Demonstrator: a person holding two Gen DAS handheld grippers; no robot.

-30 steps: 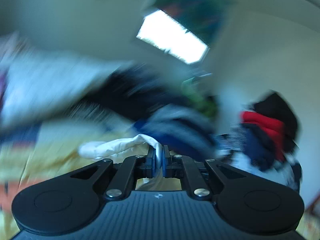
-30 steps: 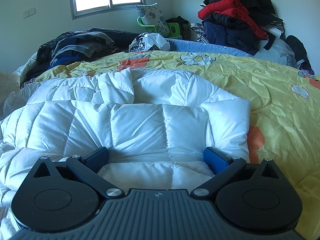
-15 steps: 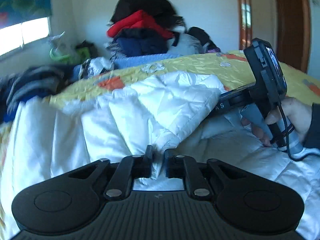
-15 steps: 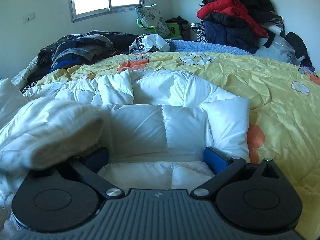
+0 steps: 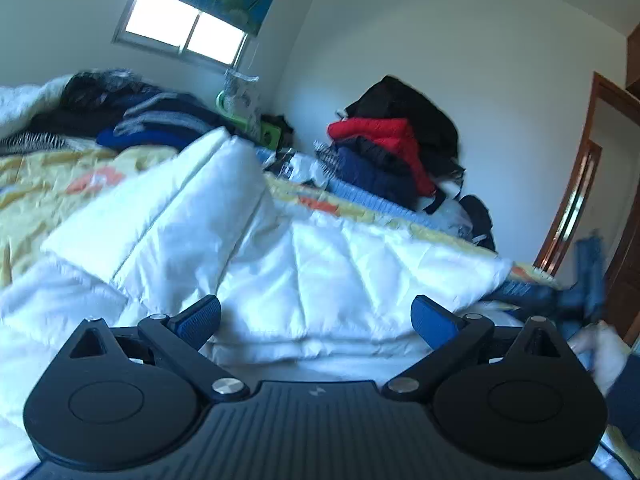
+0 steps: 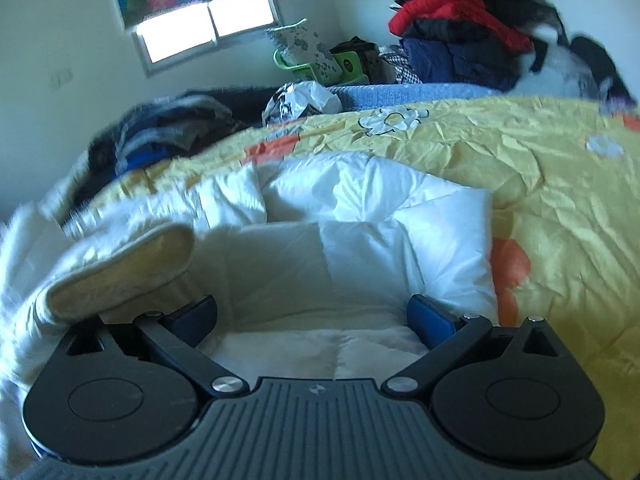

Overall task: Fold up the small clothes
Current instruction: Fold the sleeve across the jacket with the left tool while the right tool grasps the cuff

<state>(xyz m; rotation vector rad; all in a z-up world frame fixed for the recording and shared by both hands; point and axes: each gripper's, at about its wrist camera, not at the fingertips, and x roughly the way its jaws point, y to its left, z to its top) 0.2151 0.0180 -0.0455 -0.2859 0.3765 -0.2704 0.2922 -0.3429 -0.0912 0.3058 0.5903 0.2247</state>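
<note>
We recorded a crumpled yellow bedspread with orange and white flowers [image 6: 520, 152], a heap of red, black and navy coats [image 6: 460, 28] against the white wall, a bright two-pane window [image 5: 180, 28], and a brown wooden door frame [image 5: 580, 184].

The bed [image 6: 540, 168] wears a crumpled yellow cover with orange and white flowers. On it lies a white quilted jacket [image 6: 360, 240]. Beyond the jacket, toward the window, sits a heap of dark clothes [image 6: 168, 136], possibly sweaters, blurred.
</note>
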